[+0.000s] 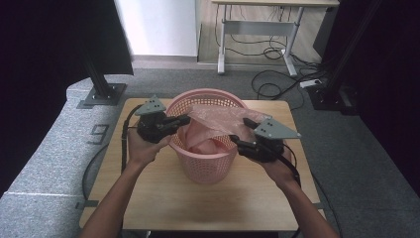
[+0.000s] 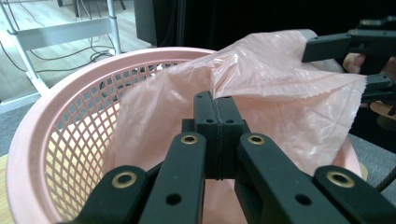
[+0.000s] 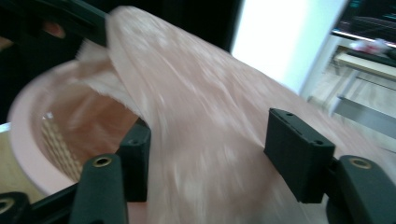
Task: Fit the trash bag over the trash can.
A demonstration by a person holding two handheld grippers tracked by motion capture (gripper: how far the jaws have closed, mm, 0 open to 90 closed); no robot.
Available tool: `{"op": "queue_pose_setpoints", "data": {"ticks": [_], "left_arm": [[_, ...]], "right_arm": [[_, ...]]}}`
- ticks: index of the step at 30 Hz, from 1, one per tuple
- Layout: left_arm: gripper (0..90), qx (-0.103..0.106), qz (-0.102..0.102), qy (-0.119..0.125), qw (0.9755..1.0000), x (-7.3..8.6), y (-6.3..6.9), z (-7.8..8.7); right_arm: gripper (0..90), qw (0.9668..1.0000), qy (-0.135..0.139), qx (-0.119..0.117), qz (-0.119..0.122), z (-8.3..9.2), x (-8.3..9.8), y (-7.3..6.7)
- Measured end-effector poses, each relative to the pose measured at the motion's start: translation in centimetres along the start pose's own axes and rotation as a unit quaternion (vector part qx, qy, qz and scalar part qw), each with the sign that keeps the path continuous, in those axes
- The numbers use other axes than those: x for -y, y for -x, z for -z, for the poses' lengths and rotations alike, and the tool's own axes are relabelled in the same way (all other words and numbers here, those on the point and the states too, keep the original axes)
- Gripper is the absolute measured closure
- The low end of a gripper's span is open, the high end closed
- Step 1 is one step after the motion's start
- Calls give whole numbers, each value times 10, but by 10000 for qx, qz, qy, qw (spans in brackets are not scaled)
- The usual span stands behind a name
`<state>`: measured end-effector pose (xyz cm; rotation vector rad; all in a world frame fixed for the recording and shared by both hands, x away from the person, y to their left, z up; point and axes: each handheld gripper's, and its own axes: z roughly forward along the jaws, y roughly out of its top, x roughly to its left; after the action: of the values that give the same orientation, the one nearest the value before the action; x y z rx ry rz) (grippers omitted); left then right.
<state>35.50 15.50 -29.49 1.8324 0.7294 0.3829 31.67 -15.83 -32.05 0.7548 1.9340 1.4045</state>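
At the far left of the high view a grey padded ledge [image 1: 44, 148] borders the wooden table [image 1: 163, 193], and a black post on a foot plate [image 1: 101, 94] stands beyond the table's far left corner. The person's left hand [image 1: 141, 148] holds the left gripper [image 1: 185, 119] at the near left rim of the pink mesh basket [image 1: 205, 168]. In the left gripper view its jaws are pressed together, pinching the thin pink plastic bag [image 2: 280, 93] at an edge that gathers into folds right at the fingertips. The basket's lattice wall curves away to the left of the fingers and its rim runs just beyond them.

The bag stretches from those fingers across the basket's open mouth, part of it sagging inside, the rest spanning over the rim toward the right gripper [image 1: 242, 133]. That gripper, in the right hand [image 1: 277, 166], sits at the basket's right rim. In the right gripper view its jaws stand apart with the bag's film running up between them; the blur leaves it unclear whether either pad touches the plastic.

Beyond the basket, behind both sets of fingers, lie carpet, loose cables [image 1: 270, 82] and a white desk frame [image 1: 257, 29]; a second black post [image 1: 332, 94] stands at the right.
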Motion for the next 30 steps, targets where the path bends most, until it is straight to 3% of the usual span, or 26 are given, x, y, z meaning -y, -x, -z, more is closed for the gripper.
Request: {"op": "queue_pose_setpoints", "data": {"ticks": [4,10,13,16,21,23,30], "left_arm": [[900,-47,98,124,9999,0,-3,5],[900,29,232,295,9993,2,-8,15],[900,70,243,291,9993,3,-10,20],[900,118,261,319,9991,3,-11,25],[900,180,324,378,9986,3,-15,32],[900,270,404,435,9979,2,-17,34],[900,526,399,318,9973,-6,-10,29]], "right_arm": [[367,9997,-8,189,-176,14,13,16],[377,9986,-38,244,-466,22,25,33],[412,9982,-73,102,-579,19,31,39],[548,9977,-91,-100,-659,15,36,42],[605,9974,-41,-334,-641,8,35,44],[599,9973,-47,-384,-626,6,33,44],[364,9973,29,-237,-694,0,24,38]]}}
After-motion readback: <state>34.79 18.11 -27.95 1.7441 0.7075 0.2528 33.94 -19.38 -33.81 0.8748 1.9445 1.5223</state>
